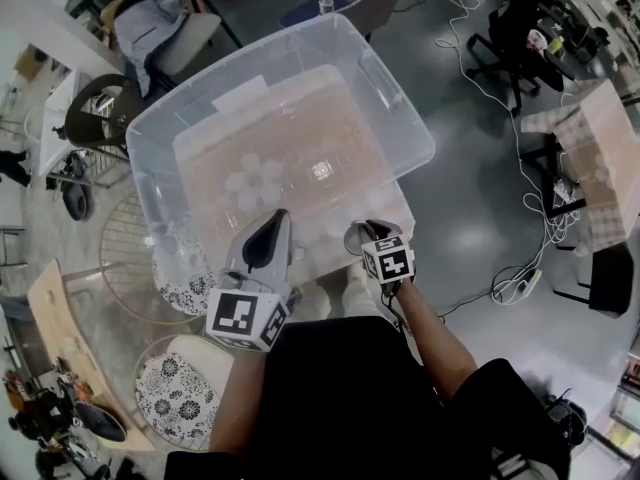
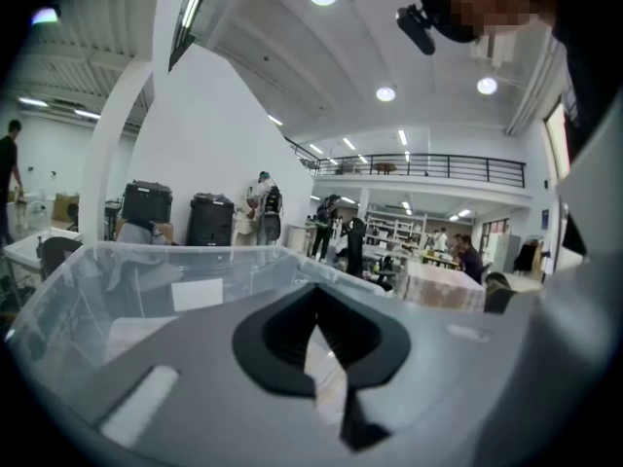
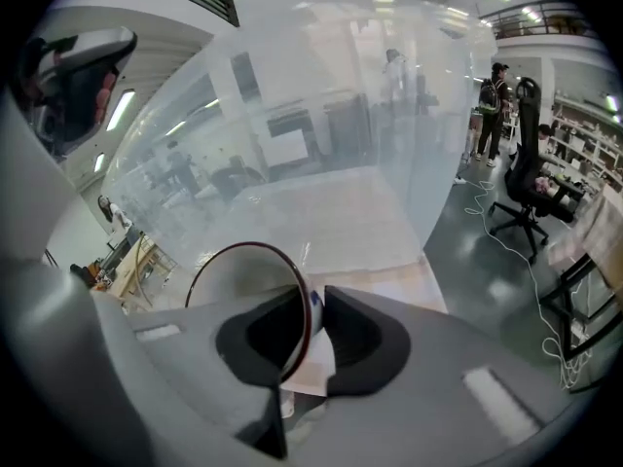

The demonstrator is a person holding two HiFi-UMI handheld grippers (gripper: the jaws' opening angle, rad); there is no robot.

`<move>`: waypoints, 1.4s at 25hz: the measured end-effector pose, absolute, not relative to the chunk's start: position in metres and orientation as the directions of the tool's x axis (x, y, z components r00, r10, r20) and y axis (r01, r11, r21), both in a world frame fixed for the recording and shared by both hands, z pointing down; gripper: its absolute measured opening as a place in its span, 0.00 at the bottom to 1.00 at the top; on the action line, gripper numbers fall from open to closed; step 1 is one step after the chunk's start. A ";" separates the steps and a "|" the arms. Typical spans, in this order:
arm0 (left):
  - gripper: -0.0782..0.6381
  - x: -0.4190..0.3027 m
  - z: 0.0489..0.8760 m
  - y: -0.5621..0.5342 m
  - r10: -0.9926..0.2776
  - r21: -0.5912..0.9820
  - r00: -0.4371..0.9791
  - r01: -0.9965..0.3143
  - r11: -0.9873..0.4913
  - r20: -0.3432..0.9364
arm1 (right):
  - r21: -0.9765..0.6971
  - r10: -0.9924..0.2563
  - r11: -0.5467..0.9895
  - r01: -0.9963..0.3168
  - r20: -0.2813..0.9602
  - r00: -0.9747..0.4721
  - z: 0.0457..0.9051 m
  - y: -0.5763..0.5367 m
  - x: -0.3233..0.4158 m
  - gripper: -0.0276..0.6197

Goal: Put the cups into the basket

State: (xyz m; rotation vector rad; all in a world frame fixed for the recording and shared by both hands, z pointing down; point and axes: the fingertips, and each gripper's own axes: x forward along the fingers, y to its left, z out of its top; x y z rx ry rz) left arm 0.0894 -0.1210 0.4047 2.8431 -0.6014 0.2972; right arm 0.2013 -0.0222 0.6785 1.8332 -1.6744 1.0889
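The right gripper (image 3: 313, 305) is clenched on the rim of a white cup (image 3: 243, 272) with a dark edge, one jaw inside and one outside, probably so that it hangs steady for lifting; the cup sits just before the near wall of the clear basket (image 1: 400, 118), not yet inside; the left gripper (image 2: 313, 311) is closed on nothing, idle at that wall; the basket's white label (image 1: 240, 93) shows no readable writing; the marker cubes carry only square patterns.

One clear basket (image 1: 400, 118), one cup (image 3: 243, 280), two grippers (image 1: 277, 216) (image 1: 366, 232), two floral stools (image 1: 172, 388) (image 1: 186, 294).
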 end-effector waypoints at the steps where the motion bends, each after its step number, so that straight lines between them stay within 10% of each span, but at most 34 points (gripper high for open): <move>1: 0.12 0.092 0.404 -0.121 -0.371 0.173 0.898 -0.415 -0.893 0.237 | -0.193 -0.640 -0.176 -0.965 0.768 -0.038 0.672 -0.021 0.201 0.13; 35: 0.12 0.111 0.399 -0.147 -0.384 0.267 0.907 -0.419 -0.868 0.175 | -0.144 -0.921 -0.026 -0.989 0.388 -0.032 0.408 -0.077 0.215 0.13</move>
